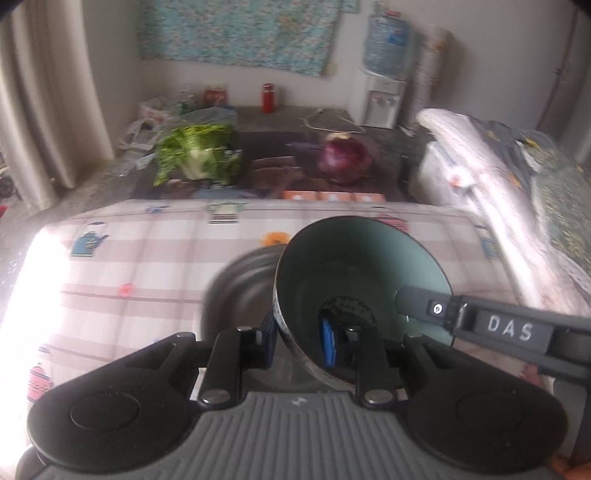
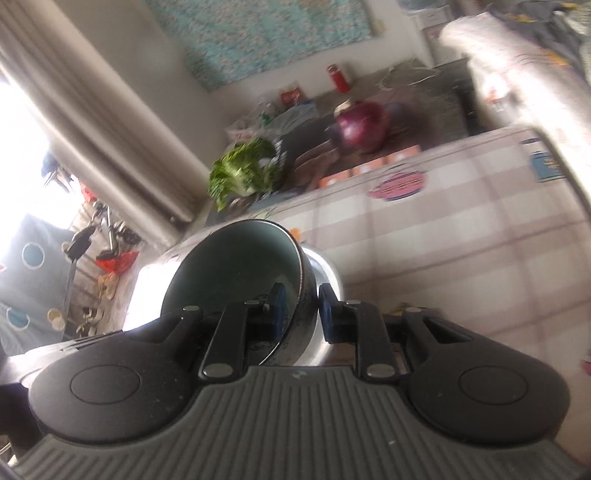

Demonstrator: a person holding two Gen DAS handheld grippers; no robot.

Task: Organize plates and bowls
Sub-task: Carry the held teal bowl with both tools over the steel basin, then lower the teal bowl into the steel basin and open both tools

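bowl (image 1: 354, 273) in dark green, held over the checked cloth of the tabletop (image 1: 147, 266), tilted with its mouth facing up and toward the camera; a round bowl, so no long axis. left hand-held gripper (image 1: 299, 341) is nearly closed on the bowl's left wall, one blue pad outside and one inside. under it, just beside, sits a shallow grey metal dish (image 1: 240, 288) on the cloth, near the middle of the tabletop. the other tool's black finger (image 1: 424, 301), marked "das", reaches in over the bowl's right rim.

in the right wrist view the bowl (image 2: 236, 266) leans left, and the right hand-held gripper (image 2: 301, 312) is nearly closed on its right wall, pads on either side. the metal dish (image 2: 325, 273) shows just behind it.

beyond the tabletop's far edge, a green leafy vegetable (image 1: 199, 155) on the left and a red onion (image 1: 345, 157) to its right lie on a darker surface. further back stand a red bottle (image 1: 269, 98), a water dispenser (image 1: 382, 74) toward the right, and a patterned wall hanging (image 1: 236, 31). curtains (image 1: 40, 92) hang on the left. everything is motion-blurred.
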